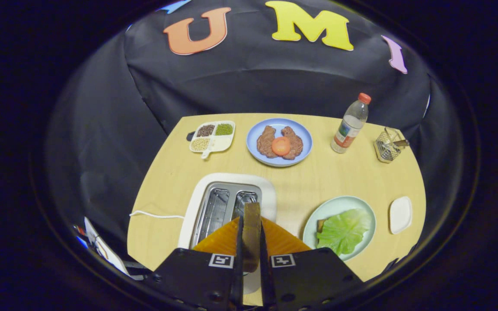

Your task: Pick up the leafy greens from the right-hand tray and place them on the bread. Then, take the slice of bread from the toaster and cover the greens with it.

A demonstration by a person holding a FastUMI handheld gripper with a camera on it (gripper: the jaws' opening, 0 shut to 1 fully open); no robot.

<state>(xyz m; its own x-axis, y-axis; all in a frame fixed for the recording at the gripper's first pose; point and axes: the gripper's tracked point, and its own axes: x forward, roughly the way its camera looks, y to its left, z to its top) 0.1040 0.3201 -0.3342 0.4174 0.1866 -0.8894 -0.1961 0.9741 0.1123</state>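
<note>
Since the fingers (251,242) clamp the bread slice (251,229) edgewise above the toaster (227,203), it seems light, stiff, crumbly; grip gently.

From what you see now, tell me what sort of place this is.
Probably a staged kitchen table inside a cloth-walled booth: a toaster, plates of food such as the greens on the right plate, and a water bottle. The gripper is shut on a bread slice above the toaster.

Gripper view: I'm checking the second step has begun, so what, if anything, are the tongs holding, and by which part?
The tongs are shut on a slice of bread, held on edge by its flat faces, above the toaster.
</note>
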